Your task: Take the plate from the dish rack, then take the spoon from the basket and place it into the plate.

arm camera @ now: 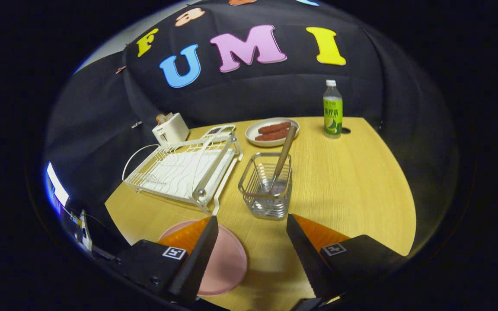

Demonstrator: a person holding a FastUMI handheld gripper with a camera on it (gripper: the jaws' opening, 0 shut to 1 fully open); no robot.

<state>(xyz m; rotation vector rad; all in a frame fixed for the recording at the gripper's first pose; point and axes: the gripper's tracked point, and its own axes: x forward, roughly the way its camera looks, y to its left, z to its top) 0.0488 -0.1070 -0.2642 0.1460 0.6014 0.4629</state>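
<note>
A pink plate (225, 263) lies flat on the wooden table (352, 190), partly under my left finger (197, 255). My gripper (252, 224) hangs open above the table with nothing between its fingers. Just ahead of the fingers stands a wire basket (266, 190). A spoon (284, 153) with a wooden handle leans upright in it, bowl end down. The white dish rack (180, 170) sits to the left of the basket and holds no plate.
Beyond the basket a white plate with sausages (272, 131) rests near the table's far edge. A green-labelled bottle (332, 110) stands to its right. A white toaster (170, 128) and a small tray (219, 131) sit behind the rack.
</note>
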